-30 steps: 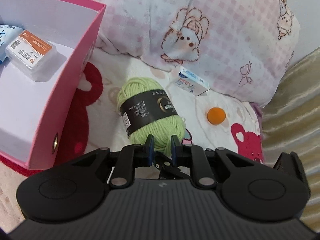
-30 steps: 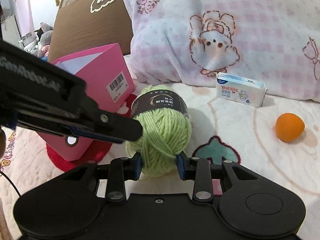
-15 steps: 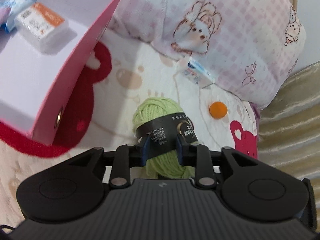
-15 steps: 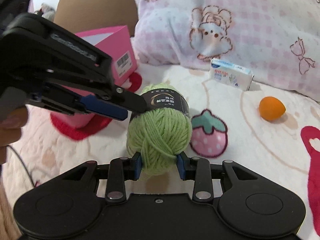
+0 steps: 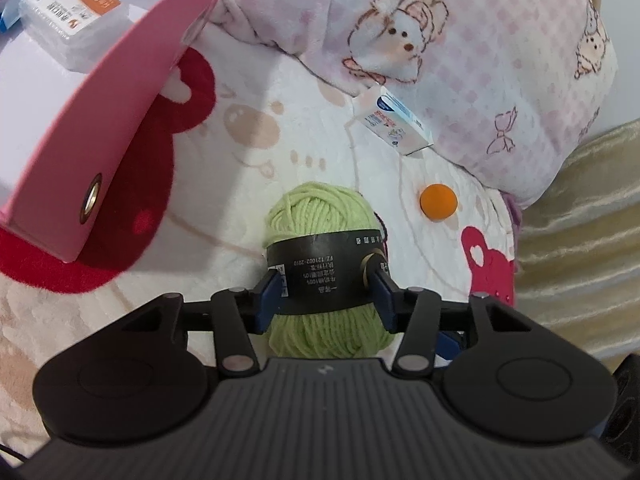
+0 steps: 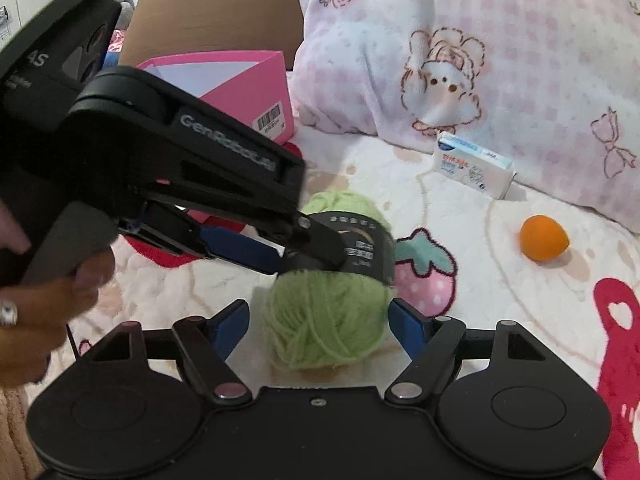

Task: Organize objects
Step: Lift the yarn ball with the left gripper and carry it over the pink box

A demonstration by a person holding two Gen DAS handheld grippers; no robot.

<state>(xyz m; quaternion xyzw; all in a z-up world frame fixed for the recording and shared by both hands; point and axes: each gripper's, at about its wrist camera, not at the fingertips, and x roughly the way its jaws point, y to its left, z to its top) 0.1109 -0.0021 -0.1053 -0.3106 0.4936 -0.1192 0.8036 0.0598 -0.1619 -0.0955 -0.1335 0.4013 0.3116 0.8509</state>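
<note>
The left tool (image 5: pixel 326 294) grips the green yarn ball (image 5: pixel 322 220) by its band; the right tool (image 6: pixel 318 322), jaws just opened, straddles it without touching

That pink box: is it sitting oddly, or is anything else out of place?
The pink box looks ordinary, some packets inside. Still loose on the blanket: a yarn ball, an orange ball and a small carton against the pillow. Nothing spilled or damaged.

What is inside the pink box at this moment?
In the pink box: a clear orange-labelled pack and part of a blue-and-white packet. The rest of its inside is outside the left wrist view.
</note>
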